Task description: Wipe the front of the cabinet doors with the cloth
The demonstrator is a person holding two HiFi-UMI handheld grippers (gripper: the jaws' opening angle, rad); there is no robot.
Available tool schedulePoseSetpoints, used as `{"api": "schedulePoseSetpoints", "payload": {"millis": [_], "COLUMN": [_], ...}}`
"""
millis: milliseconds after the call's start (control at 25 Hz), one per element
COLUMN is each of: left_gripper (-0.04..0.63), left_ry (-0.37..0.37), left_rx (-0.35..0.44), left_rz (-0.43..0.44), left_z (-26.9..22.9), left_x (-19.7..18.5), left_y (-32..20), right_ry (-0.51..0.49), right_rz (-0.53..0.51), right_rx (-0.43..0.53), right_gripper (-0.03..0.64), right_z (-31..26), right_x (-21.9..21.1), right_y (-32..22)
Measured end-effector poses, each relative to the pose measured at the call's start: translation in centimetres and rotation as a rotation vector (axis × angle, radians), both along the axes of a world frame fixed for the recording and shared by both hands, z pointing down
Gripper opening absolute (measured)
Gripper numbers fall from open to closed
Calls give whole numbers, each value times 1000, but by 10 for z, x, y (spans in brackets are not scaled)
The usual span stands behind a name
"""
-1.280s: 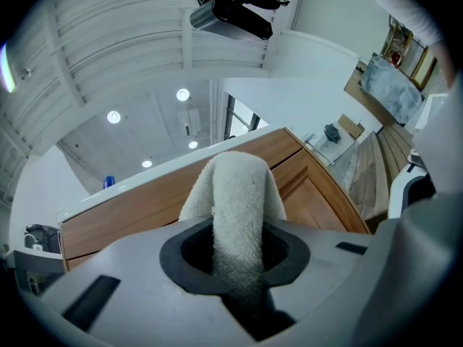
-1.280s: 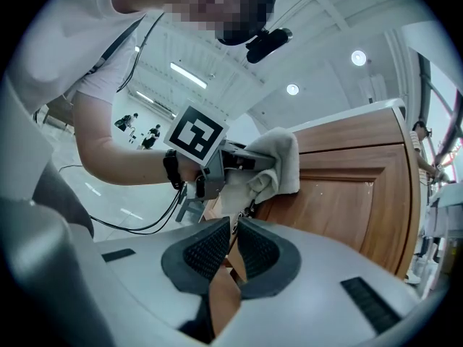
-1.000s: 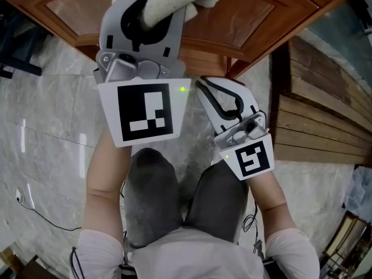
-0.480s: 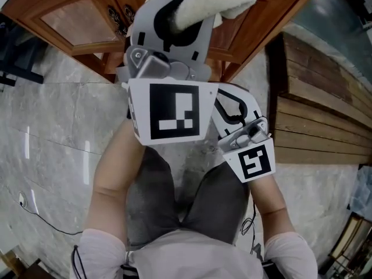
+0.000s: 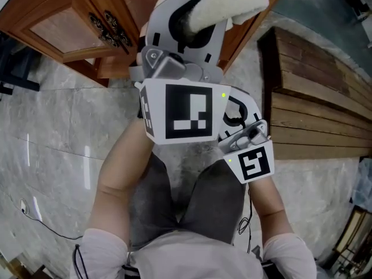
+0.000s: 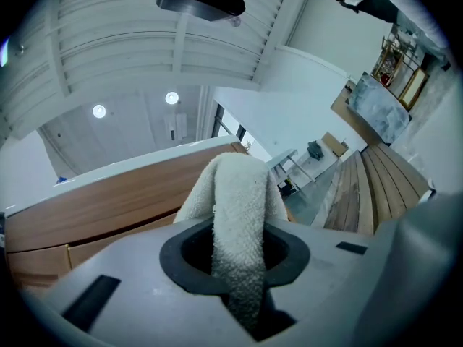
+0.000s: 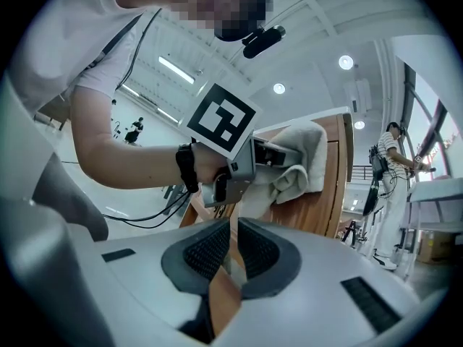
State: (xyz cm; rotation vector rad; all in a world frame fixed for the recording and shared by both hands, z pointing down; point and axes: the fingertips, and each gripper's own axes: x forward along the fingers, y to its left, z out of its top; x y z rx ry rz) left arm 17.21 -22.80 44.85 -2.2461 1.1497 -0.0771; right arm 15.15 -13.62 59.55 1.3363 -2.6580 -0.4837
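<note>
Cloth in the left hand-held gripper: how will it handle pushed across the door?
Likely floppy: the cloth folds limply over the left hand-held gripper. Probably light and compressible, given its fluffy pile. May drag on the cabinet door.

cloth (image 5: 232,4): top cropped | cabinet doors (image 5: 58,28): mostly cropped, contact perhaps hidden

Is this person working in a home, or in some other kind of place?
Probably a large indoor hall or workshop, not a home: a high white ceiling with round lights, a wooden cabinet standing on a grey stone floor, and slatted wooden boards beside it.
</note>
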Motion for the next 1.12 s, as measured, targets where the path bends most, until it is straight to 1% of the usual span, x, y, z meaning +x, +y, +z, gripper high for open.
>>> {"api": "schedulePoseSetpoints", "payload": {"millis": [120,280,360,480,560,680,880,1000,1120], "left_gripper": [92,92,92,92,92,92,92,92,92], "left_ry": [22,4,1,-16,-29,-40,-95,-92,-75], "left_rx": [-6,-16,-18,-9,-4,-12,-18,-39,-81], "left_rz": [29,50,57,49,31,-9,-122,-181,-213], "left_z": [1,3,4,5,8,16,29,40,57], "left_x": [14,27,26,14,-1,-39,-110,-144,-164], "left_y": [3,7,9,13,15,17,6,-4,-17], "right_ry": [14,7,-2,-18,-20,-20,-15,-24,-16], "right_rz": [12,21,19,-4,-23,-54,-112,-124,-127], "right_rx": [1,7,6,5,7,12,24,16,16], "right_gripper": [58,58,58,58,58,58,58,58,58], "right_z": [0,-2,0,2,3,3,2,4,6], "right_x": [8,14,13,3,-8,-29,-66,-82,-90], "right_y": [3,3,3,2,1,-2,-7,-10,-12]}}
